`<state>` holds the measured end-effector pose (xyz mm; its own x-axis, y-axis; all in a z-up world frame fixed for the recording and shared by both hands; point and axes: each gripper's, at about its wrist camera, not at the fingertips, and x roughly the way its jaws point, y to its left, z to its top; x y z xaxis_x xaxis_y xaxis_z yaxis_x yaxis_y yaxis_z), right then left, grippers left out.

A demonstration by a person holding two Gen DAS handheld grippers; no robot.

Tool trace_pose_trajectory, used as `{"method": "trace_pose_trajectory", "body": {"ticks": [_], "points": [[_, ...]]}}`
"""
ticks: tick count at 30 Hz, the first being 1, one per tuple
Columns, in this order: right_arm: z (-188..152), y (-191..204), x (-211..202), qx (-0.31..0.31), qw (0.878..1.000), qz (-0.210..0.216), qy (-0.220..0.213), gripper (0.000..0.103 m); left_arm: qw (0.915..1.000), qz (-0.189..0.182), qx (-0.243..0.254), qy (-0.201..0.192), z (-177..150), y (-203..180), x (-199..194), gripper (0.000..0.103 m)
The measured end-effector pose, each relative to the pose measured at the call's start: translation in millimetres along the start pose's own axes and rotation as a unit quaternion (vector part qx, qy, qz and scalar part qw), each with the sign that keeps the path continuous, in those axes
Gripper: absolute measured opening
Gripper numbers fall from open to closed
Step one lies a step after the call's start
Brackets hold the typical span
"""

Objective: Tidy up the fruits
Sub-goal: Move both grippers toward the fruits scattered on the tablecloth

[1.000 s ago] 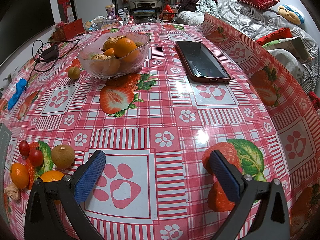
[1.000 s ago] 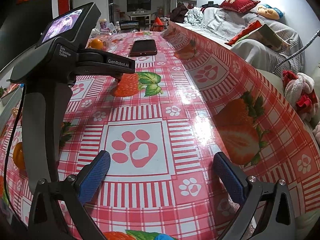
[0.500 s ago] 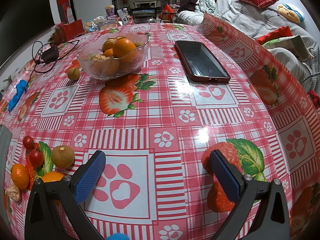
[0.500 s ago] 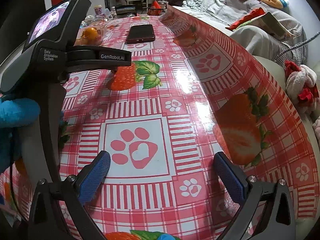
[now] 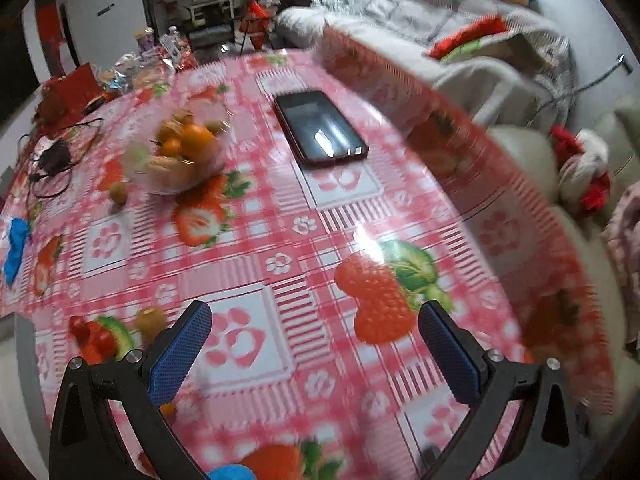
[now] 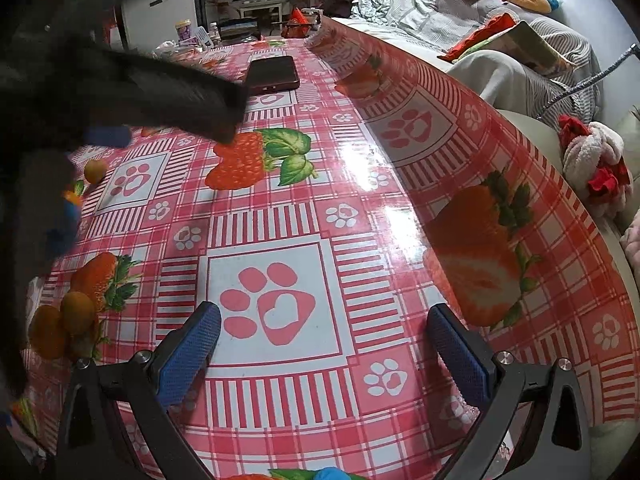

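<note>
Oranges (image 5: 192, 142) fill glass bowl (image 5: 176, 172); left gripper (image 5: 316, 344) and right gripper (image 6: 324, 340) spread, empty.

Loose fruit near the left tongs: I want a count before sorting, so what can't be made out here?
- Left wrist view: motion blur smears the loose fruit; the left tongs' finger covers part of it.
- Right wrist view: the dark blurred left device hides the bowl and more.
- Bowl, left wrist view: blurred, contents uncountable.

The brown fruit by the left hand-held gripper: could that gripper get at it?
Probably yes. The brown fruit lies loose on the cloth just left of the open left hand-held gripper, with nothing between them; cherry tomatoes crowd its far side.
</note>
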<state>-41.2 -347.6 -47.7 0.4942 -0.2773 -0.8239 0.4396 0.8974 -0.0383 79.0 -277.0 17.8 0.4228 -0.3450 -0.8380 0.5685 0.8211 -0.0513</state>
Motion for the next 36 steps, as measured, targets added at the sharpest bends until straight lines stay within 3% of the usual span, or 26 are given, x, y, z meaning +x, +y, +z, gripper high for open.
{"method": "trace_pose_trajectory", "body": {"ticks": [3, 6, 10, 15, 20, 23, 25, 29, 33, 36], "points": [[5, -6, -2, -0.003, 1.0, 0.022, 0.014, 0.103, 0.9995, -0.029, -0.01, 0.012, -15, 23, -32, 0.103], [9, -27, -11, 0.049, 0.996, 0.07, 0.019, 0.103, 0.9997, -0.005, -0.023, -0.005, -39, 58, -61, 0.103], [12, -33, -24, 0.078, 0.992, 0.091, 0.024, 0.103, 0.9972, 0.042, -0.062, -0.004, -89, 115, -76, 0.103], [6, 22, -37, 0.021, 0.991, 0.129, 0.033, 0.103, 0.9917, 0.066, -0.101, 0.045, -147, 155, -62, 0.103], [-11, 78, -37, -0.048, 0.989, 0.13, 0.052, 0.103, 0.9915, 0.087, -0.086, 0.042, -174, 154, -46, 0.103], [-18, 87, -38, -0.057, 0.988, 0.132, 0.062, 0.103, 0.993, 0.086, -0.079, 0.015, -177, 158, -47, 0.103], [-19, 96, -38, -0.068, 0.987, 0.128, 0.066, 0.103, 0.992, 0.104, -0.072, 0.004, -172, 167, -46, 0.103], [-19, 112, -29, -0.084, 0.986, 0.123, 0.075, 0.103, 0.9897, 0.112, -0.089, 0.009, -159, 190, -39, 0.103], [-17, 123, -20, -0.089, 0.987, 0.107, 0.077, 0.103, 0.9896, 0.103, -0.099, 0.006, -153, 186, -33, 0.103], [-18, 128, -21, -0.093, 0.987, 0.105, 0.077, 0.103, 0.9859, 0.117, -0.12, -0.002, -157, 184, -35, 0.103]]}}
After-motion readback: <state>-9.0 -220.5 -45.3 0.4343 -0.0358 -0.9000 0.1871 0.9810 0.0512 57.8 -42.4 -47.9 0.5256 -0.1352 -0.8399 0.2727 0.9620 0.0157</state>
